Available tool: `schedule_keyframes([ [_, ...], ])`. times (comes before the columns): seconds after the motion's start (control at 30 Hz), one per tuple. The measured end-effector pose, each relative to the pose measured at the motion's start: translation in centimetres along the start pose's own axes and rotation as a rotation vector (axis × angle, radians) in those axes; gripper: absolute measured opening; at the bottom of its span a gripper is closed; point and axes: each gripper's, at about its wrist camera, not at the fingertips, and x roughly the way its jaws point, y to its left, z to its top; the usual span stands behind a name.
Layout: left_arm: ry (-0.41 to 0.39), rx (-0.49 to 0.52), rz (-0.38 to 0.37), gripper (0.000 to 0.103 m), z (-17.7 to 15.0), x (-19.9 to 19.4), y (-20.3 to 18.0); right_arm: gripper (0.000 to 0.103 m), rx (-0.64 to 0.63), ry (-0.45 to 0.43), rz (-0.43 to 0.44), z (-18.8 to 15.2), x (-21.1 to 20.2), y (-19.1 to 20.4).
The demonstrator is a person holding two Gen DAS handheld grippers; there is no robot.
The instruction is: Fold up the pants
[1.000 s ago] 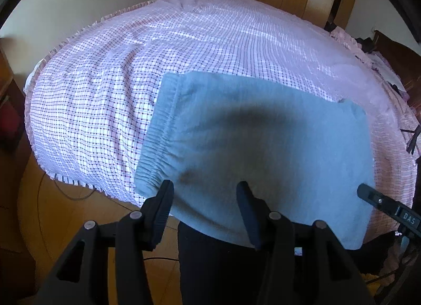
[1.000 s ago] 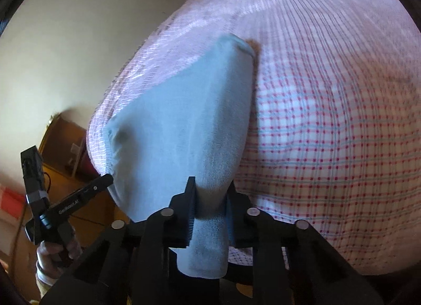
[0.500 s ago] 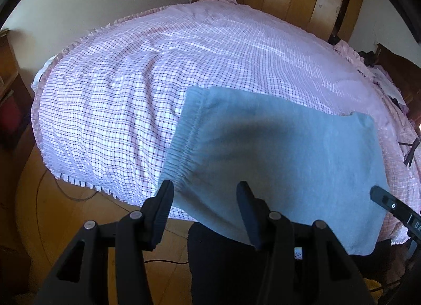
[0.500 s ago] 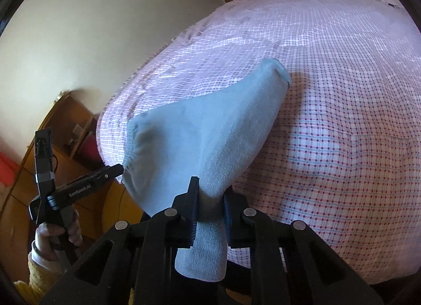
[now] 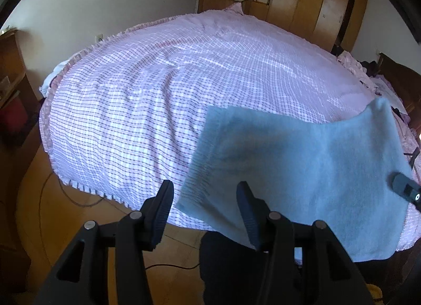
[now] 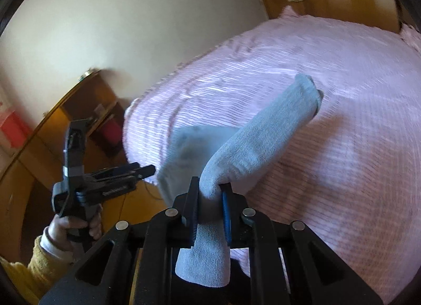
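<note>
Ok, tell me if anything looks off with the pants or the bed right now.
The blue pants hang lopsided: only the right gripper pinches one edge, so the fabric sags in a tube, its far end against the checked bedspread. The left gripper is open and holds nothing. No damage or spill shows.

Your left tongs (image 5: 204,210) are wide open and hold nothing. The blue pants (image 5: 302,173) hang just past them, over the near edge of the bed (image 5: 158,89). The stretchy waist edge is on the left side of the cloth. The tip of your right tongs (image 5: 406,190) pokes in by the cloth's right side. Brown closets (image 5: 315,2) stand behind the bed.
</note>
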Motion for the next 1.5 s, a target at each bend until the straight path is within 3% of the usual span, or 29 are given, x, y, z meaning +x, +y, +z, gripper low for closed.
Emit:
schedule_keyframes([
  [0.47, -0.056, -0.034, 0.052, 0.052, 1.7, -1.3, 4.2, 0.008, -0.089, 0.021, 0.106, 4.2, 3.1, 5.1],
  [0.8, -0.059, -0.031, 0.065, 0.052, 2.5, -0.8, 6.0, 0.008, -0.094, 0.085, 0.143, 4.9, 8.8, 7.4],
  [1.03, -0.054, -0.093, 0.055, 0.052, 2.3, 0.2, 7.7, 0.008, -0.057, 0.140, 0.155, 4.7, 13.2, 7.4],
  [1.13, -0.047, -0.098, 0.050, 0.052, 2.2, 0.5, 7.8, 0.014, -0.050, 0.167, 0.166, 4.8, 14.5, 7.6],
  [1.27, -0.041, -0.094, 0.036, 0.052, 1.9, 0.6, 7.7, 0.019, -0.022, 0.147, 0.168, 5.1, 14.5, 7.6],
  [1.5, -0.069, -0.101, -0.007, 0.052, 1.9, -0.1, 7.2, 0.024, 0.001, 0.099, 0.089, 4.6, 11.8, 5.0],
])
